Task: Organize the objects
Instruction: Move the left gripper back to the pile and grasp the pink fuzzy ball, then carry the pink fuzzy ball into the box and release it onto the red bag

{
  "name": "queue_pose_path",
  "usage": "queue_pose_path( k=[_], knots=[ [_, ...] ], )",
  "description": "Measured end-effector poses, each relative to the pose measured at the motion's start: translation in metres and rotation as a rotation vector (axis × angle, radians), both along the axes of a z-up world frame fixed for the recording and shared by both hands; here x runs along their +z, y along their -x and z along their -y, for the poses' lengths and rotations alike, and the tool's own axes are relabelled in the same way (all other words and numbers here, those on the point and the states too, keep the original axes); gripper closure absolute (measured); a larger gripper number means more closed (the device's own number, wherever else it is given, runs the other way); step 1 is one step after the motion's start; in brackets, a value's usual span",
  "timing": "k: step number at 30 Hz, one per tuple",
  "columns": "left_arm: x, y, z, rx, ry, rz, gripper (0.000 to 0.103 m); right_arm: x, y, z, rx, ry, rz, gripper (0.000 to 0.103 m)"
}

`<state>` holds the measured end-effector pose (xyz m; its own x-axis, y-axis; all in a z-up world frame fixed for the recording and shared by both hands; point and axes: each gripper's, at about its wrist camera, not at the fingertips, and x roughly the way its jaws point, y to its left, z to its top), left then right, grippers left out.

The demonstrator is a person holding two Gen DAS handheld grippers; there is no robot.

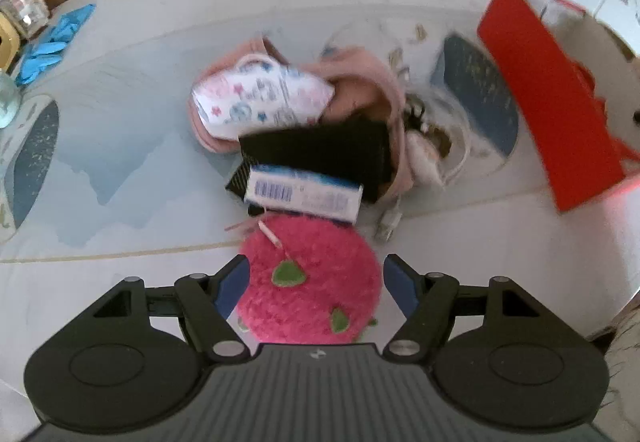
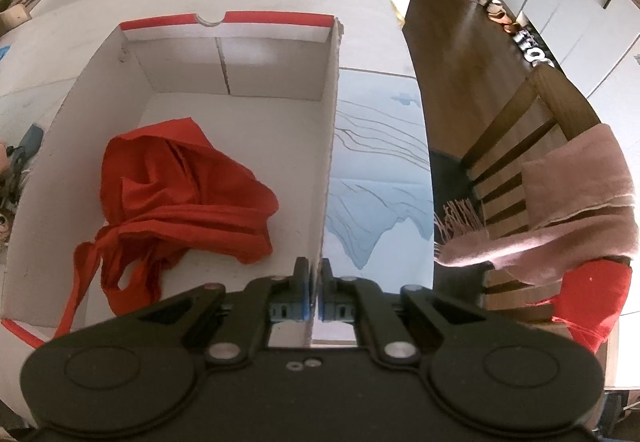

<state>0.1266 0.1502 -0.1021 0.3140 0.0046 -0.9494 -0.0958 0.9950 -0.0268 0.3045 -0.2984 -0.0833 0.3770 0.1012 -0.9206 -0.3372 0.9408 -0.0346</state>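
Pink plush toy (image 1: 308, 282) on table (image 1: 120, 170), between spread left gripper (image 1: 316, 274) pads, not pinched | soft, light, squashy; take across middle | right gripper (image 2: 315, 282) clenched on box (image 2: 330, 122) wall, red cloth (image 2: 180, 194) inside

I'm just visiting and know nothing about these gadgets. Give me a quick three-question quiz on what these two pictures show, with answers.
1. True or false: the right tool is clamped on the wall of the box.
2. Which thing sits between the open fingers of the left tool? A) blue gloves B) pink plush toy C) black pouch
3. Fill in: the only thing lying inside the box is a red ____.

Key:
1. True; its fingers are pinched shut on the cardboard edge.
2. B; the pink plush toy lies between the fingers. Whether they press on it cannot be told. The blue gloves lie far off and the black pouch lies beyond the toy.
3. Cloth; the red cloth is bunched on the box floor.
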Motion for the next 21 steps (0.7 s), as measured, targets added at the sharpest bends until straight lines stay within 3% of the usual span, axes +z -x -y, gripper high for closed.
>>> queue_pose_path(
  k=[3, 5, 7, 10, 21],
  knots=[
    [-0.015, 0.000, -0.002, -0.005, -0.005, -0.027, 0.028, 0.000, 0.000, -0.002, -0.009, 0.010, -0.001, 0.099],
    [-0.019, 0.002, -0.003, -0.014, 0.010, -0.016, 0.016, 0.000, 0.000, -0.003, -0.015, 0.016, -0.002, 0.099],
    [-0.022, 0.003, -0.003, -0.023, 0.021, 0.001, 0.014, 0.000, 0.000, -0.005, -0.022, 0.024, -0.002, 0.099],
    [-0.030, 0.003, -0.008, -0.002, 0.046, -0.012, 0.003, -0.001, -0.001, -0.007, -0.034, 0.034, -0.003, 0.099],
    [-0.062, 0.002, -0.016, 0.004, 0.076, -0.036, 0.001, -0.002, -0.001, -0.009, -0.076, 0.050, -0.006, 0.098]
  ],
)
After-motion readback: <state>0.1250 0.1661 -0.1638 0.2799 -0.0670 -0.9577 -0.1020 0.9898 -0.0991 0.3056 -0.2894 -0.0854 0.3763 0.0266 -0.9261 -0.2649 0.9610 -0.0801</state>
